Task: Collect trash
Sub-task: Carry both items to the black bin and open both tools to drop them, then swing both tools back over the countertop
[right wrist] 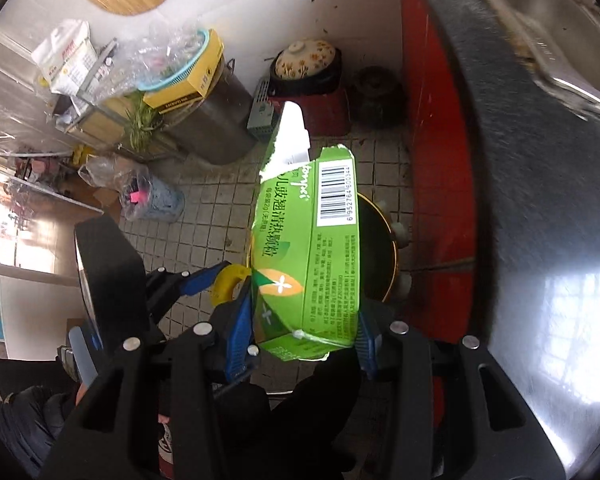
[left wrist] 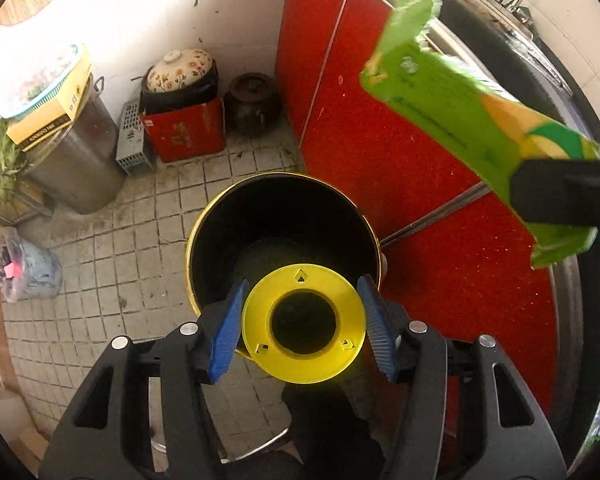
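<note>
My left gripper (left wrist: 303,326) is shut on a yellow plastic ring (left wrist: 304,354), held just above the open mouth of a black bin with a gold rim (left wrist: 276,216) on the tiled floor. My right gripper (right wrist: 306,332) is shut on a flattened green medicine carton (right wrist: 312,248) with a barcode and a torn white flap. The carton also shows in the left wrist view (left wrist: 460,120), up and to the right of the bin. In the right wrist view the bin (right wrist: 380,248) lies behind the carton, and the left gripper with the yellow ring (right wrist: 228,282) is to the left.
Red cabinet doors (left wrist: 380,120) stand right of the bin under a steel counter edge (right wrist: 520,160). At the back wall are a steel pot (left wrist: 80,160), a red box with a floral-lidded pot (left wrist: 180,80), a dark jar (left wrist: 252,104) and a plastic bag (left wrist: 28,272).
</note>
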Demonstrator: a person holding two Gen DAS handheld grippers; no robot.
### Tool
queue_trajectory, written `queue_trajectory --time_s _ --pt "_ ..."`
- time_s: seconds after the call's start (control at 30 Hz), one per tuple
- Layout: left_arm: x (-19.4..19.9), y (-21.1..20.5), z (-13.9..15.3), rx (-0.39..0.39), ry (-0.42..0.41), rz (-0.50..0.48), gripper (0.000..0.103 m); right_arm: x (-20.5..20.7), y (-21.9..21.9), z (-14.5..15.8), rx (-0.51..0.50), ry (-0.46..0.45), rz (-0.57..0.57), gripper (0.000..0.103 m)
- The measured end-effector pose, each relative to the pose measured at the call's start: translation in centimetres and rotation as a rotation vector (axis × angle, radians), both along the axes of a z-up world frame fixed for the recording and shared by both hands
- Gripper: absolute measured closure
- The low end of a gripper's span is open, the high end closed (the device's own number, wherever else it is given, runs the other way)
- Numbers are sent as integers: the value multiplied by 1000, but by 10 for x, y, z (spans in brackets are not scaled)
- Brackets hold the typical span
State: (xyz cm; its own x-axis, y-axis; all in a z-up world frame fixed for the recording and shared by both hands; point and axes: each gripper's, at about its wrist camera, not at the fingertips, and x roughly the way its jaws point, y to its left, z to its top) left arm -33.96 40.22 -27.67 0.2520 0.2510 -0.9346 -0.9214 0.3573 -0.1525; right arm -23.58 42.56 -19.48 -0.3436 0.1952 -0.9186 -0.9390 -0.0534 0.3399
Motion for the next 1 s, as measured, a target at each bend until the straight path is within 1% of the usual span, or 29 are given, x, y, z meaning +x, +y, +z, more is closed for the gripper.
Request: queue_trajectory --time_s 0.03,0.1,0.13,0.17,0.27,0.33,0.43,0.47,0.5,0.53,0.57,0.6,0.63,0.67,0.73,0.77,0.83,0.87,0.9,0.93,1.0 --pt "2 1 -2 -3 -3 -1 48 0 3 -4 -7 1 2 59" --pt "1 2 -8 -15 -11 2 38 0 10 -8 -17 -8 13 50" --pt "0 4 -11 -13 -10 7 28 -4 13 -10 -20 -12 19 37" --pt "0 4 -12 -8 -6 13 27 -7 16 -11 -13 -21 22 29" --pt "-4 6 -16 -19 6 21 27 -3 15 -9 -9 -16 11 29" --pt "-7 5 -12 -17 1 24 26 4 6 0 0 -3 -1 29" --pt "-6 -3 2 1 10 4 23 16 -15 22 39 -12 -20 26" --pt "-6 -5 6 10 12 -4 21 23 -27 37 58 -10 -37 26" --pt "-4 -9 15 24 18 -17 19 28 -36 47 73 -7 -52 25" --pt "-1 -14 25 40 25 -32 17 33 -43 56 85 -4 -64 22" --pt "3 -18 35 54 30 -48 15 43 -57 72 108 0 -95 19" --pt "10 -25 51 77 34 -72 13 51 -69 85 127 -1 -120 17" --pt "16 -31 64 96 36 -93 10 60 -84 99 152 -8 -148 14" --pt "24 -37 77 117 37 -116 9 73 -104 116 182 -26 -188 11" --pt "49 -56 107 161 38 -186 7 98 -143 142 221 -57 -274 10" --pt "68 -69 126 185 26 -241 7 115 -169 157 240 -76 -332 10" --pt "99 -92 151 211 -1 -333 7 144 -218 179 265 -123 -440 9" --pt "118 -106 162 222 -14 -385 7 163 -253 191 277 -152 -515 9" --pt "139 -123 174 233 -26 -447 7 176 -278 198 284 -172 -568 9" --pt "164 -140 185 240 -36 -516 7 193 -314 208 288 -210 -647 9" --pt "209 -179 204 248 -68 -651 7 215 -364 219 289 -263 -759 9"
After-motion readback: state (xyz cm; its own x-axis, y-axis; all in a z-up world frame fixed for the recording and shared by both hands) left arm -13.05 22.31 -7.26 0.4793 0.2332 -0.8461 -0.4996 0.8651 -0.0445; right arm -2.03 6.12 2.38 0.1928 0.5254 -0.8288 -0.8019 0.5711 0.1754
